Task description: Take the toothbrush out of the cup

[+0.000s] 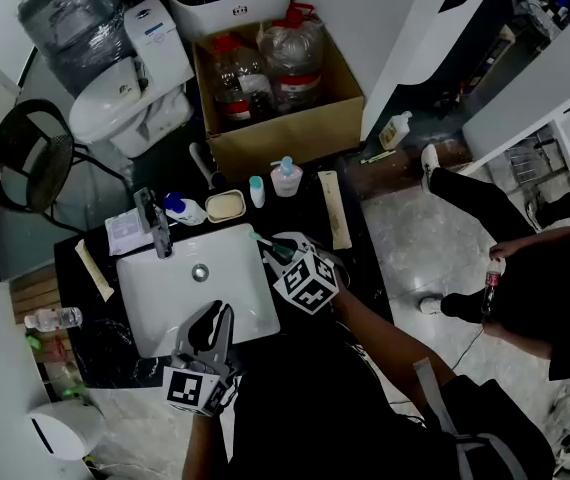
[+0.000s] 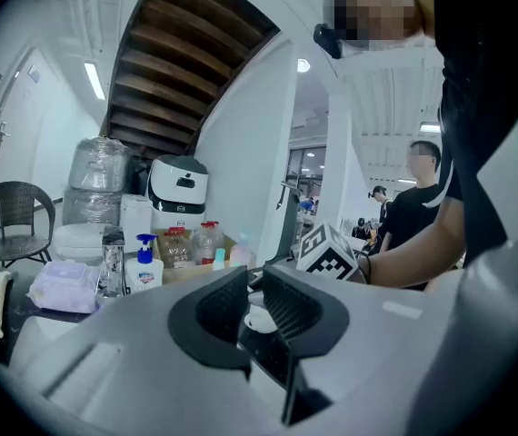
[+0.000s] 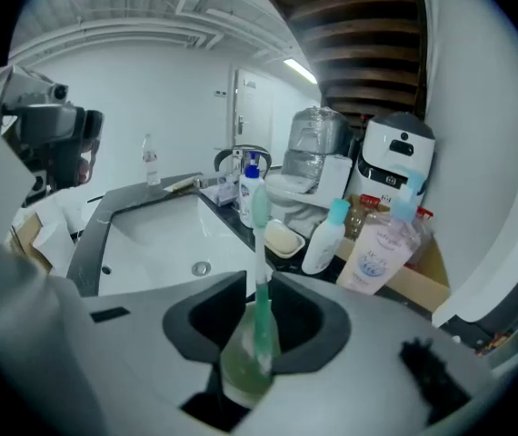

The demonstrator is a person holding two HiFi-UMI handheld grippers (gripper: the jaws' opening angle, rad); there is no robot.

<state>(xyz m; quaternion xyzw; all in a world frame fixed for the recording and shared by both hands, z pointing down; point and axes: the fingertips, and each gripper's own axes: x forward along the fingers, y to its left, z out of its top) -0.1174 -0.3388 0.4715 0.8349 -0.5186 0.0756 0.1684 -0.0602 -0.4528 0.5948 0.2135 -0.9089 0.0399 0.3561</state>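
Holding the cup (image 3: 245, 358) steady in the closed fingers (image 3: 303, 320) of the right gripper (image 3: 259, 284), bring the empty, slightly open left gripper (image 2: 254, 275) to the toothbrush (image 3: 259, 250).

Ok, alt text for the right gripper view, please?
The right claw grips a pale green cup with a green-and-white toothbrush standing in it. Behind are a white sink, a soap dish and bottles.
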